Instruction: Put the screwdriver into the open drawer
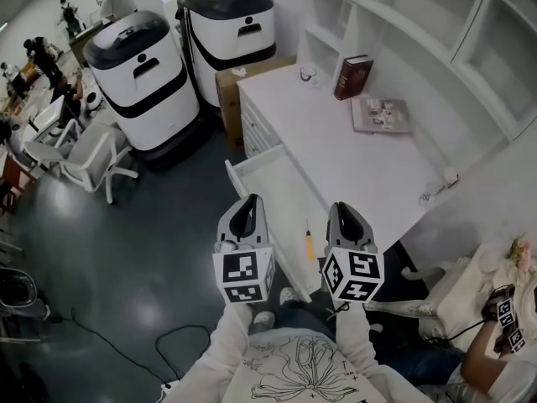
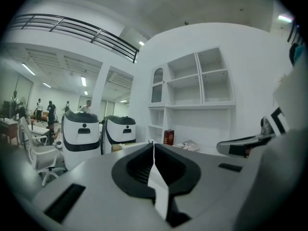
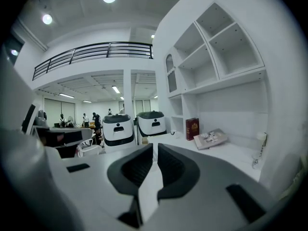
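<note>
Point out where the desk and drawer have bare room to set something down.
The desk is bare across its middle, from the magazine to the edge over the drawer. The drawer is bare beyond the screwdriver, toward its far end. Crowded: the desk's back strip by the wall, with the book and magazine.

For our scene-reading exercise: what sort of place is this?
Probably a robotics lab or workshop: two large white-and-black machines stand beside a white desk with an open drawer, white wall shelving above, people at workstations behind.
</note>
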`<state>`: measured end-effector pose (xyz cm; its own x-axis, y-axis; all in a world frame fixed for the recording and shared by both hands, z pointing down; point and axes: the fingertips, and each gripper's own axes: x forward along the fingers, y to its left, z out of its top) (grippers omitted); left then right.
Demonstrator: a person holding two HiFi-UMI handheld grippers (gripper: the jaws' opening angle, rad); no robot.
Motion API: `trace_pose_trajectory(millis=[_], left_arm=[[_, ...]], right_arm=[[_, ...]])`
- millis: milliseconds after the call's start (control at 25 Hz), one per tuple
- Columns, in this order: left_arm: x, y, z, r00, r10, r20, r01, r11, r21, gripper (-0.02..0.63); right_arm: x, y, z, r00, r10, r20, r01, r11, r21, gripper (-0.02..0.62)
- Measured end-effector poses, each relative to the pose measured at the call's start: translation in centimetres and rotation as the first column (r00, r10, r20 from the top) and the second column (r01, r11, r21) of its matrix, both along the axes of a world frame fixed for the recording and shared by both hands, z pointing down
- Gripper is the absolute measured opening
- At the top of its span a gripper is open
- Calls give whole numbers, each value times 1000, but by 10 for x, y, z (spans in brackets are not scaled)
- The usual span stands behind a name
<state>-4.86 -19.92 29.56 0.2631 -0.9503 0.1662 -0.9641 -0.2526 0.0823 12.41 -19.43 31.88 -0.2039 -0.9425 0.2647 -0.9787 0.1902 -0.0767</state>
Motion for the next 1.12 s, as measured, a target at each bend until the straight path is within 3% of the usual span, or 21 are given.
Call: trace_pose_trajectory(millis=[520,1120], left_arm=[[1,13,-26,1000,25,5,-26,998,54,8],[3,6,-19,999,36,3,-36,999,41,8]], right_arm=[[-2,13,-33,1000,29,9,-29,995,91,21],[4,6,-26,999,42,6,-43,996,79,18]])
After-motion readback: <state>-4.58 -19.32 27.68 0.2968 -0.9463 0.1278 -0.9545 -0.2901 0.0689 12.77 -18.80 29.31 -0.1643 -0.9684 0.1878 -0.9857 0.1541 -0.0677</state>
